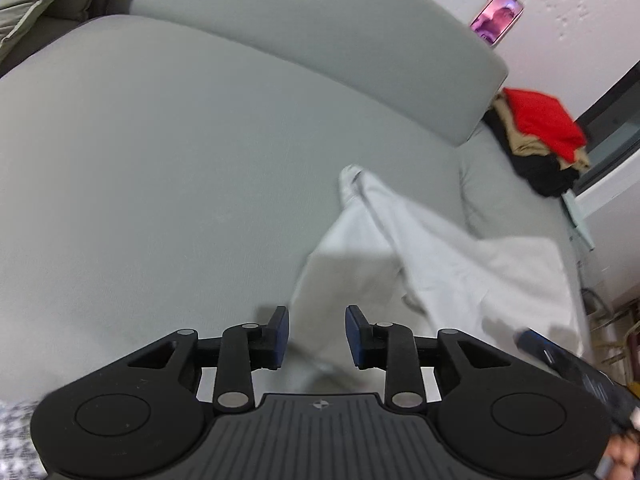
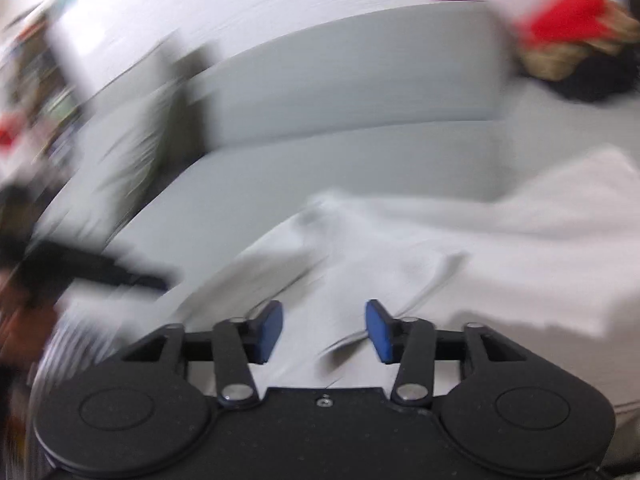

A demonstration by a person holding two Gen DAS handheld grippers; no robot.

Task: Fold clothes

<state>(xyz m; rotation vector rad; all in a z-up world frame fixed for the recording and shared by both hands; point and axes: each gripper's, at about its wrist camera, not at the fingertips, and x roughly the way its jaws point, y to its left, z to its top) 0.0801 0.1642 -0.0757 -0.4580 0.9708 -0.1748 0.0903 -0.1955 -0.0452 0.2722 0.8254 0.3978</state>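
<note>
A white garment (image 1: 440,264) lies crumpled on the grey sofa seat (image 1: 160,184), with one narrow end reaching toward the backrest. My left gripper (image 1: 317,336) hovers above its near edge, jaws open, nothing between the blue pads (image 1: 282,336). In the blurred right wrist view the same white garment (image 2: 400,248) spreads below my right gripper (image 2: 324,330), which is open and holds nothing. The other gripper shows as a dark shape at each view's edge: the right gripper (image 1: 568,360) and the left gripper (image 2: 100,268).
A pile of clothes, red (image 1: 544,120) on top of tan and black, sits at the sofa's far right end. The grey backrest (image 1: 320,40) runs behind the seat. A phone with a pink screen (image 1: 498,16) leans on the white wall. A greenish cushion (image 1: 32,4) lies far left.
</note>
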